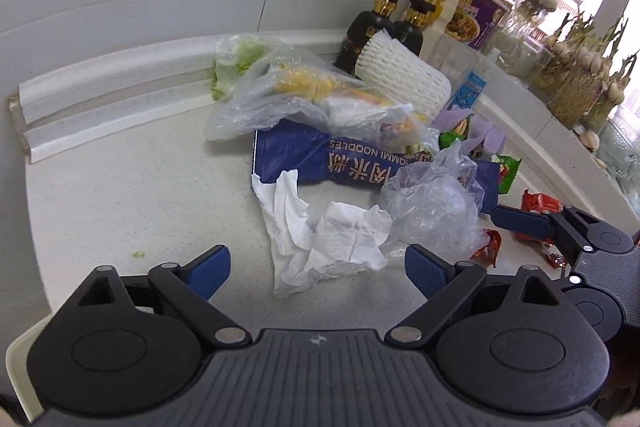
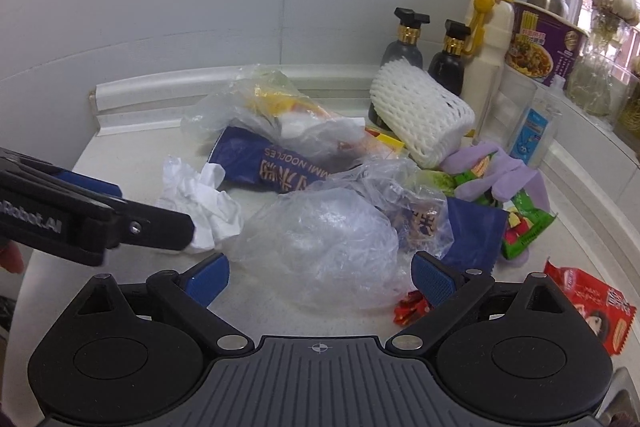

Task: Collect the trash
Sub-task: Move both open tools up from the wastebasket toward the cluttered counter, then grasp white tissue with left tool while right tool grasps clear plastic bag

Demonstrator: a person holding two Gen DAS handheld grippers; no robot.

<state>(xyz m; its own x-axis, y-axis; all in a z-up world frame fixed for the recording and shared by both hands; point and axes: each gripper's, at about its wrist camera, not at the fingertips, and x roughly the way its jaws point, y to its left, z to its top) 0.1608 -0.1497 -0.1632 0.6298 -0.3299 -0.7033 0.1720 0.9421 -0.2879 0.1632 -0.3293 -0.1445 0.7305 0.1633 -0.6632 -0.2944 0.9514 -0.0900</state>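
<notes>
My left gripper [image 1: 318,267] jaws stand apart astride the crumpled tissue [image 1: 320,239], my right gripper [image 2: 320,277] jaws apart before the clear bag [image 2: 320,243], both positioned to pinch trash off the table [image 1: 120,195].

Counter: a white speckled countertop [image 1: 120,195] with a raised white edge along the wall.
Middle: a crumpled white tissue [image 1: 320,239], a clear plastic bag [image 2: 320,247] and a blue noodle packet [image 1: 332,163] lie on it, touching.
Right: a small red wrapper [image 2: 410,305], a bigger red packet [image 2: 592,311] and a green packet [image 2: 524,227].
Back: two dark bottles [image 2: 404,39] and a white foam net [image 2: 420,115].
</notes>
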